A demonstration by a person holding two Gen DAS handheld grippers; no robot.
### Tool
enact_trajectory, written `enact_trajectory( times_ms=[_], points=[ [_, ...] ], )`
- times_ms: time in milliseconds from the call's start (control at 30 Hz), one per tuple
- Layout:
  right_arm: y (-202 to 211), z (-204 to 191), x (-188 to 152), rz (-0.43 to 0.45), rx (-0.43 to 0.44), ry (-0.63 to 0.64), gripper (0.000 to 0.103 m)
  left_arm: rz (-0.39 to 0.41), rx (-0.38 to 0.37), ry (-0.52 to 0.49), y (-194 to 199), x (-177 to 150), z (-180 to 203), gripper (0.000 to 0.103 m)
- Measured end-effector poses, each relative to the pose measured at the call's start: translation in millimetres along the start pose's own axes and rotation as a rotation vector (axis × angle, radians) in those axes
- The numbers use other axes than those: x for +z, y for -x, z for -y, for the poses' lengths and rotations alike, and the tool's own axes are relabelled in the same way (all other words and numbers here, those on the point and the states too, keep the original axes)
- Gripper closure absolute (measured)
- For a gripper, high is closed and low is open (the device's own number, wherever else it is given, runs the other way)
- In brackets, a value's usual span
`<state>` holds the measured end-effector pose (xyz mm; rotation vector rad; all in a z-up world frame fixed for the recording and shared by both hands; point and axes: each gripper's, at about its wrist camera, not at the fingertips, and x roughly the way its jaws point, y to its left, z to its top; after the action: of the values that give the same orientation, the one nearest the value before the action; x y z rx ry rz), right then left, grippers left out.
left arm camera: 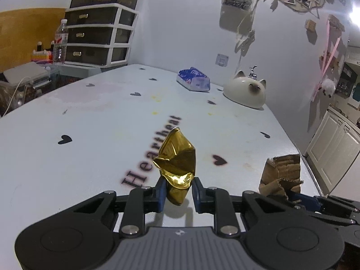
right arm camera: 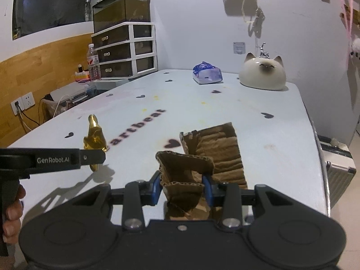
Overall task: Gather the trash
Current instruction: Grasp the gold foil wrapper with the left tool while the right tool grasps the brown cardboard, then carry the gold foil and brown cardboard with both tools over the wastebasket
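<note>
Crumpling under almost no force, the gold foil wrapper (left arm camera: 177,168) sits low in the middle of the left wrist view, pinched near its lower end between the blue pads of the left gripper (left arm camera: 177,194), whose jaws are clenched on it. It looks feather-light, thin and slick, so my judgement is that a hold on the bunched lower fold, where the layers are thickest, is safer than one on the loose upper tip, which would simply bend away. In the right wrist view the same wrapper shows at middle left, raised just clear of the table (right arm camera: 225,112), with its shadow below.

Toward the lower middle of that view, the torn corrugated cardboard (right arm camera: 186,171) stands folded between the pads of the right gripper (right arm camera: 182,189), which grasps its near upright flap; the rest trails flat on the table toward the upper right. It should be light too, stiffer than foil but floppy along its creases, so a grip across a doubled fold seems best.

Farther back, in the upper right of the frame, rest a blue tissue pack (right arm camera: 207,73) and a white cat-shaped ornament (right arm camera: 262,72), well apart from both grippers.
</note>
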<state>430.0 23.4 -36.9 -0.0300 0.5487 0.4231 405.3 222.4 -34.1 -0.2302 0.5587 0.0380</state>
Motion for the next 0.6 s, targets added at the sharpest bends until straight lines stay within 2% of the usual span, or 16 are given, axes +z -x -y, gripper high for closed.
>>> enact_trajectory(
  times_ms=[300, 600],
  points=[
    [44.0, 7.0, -11.5, 0.022, 0.017, -0.011, 0.065, 0.018, 0.009, -0.013, 34.1, -17.1, 17.6, 0.078],
    [93.9, 13.2, -27.7, 0.03, -0.004, -0.002, 0.065, 0.027, 0.018, -0.015, 83.4, -39.1, 42.1, 0.078]
  ],
)
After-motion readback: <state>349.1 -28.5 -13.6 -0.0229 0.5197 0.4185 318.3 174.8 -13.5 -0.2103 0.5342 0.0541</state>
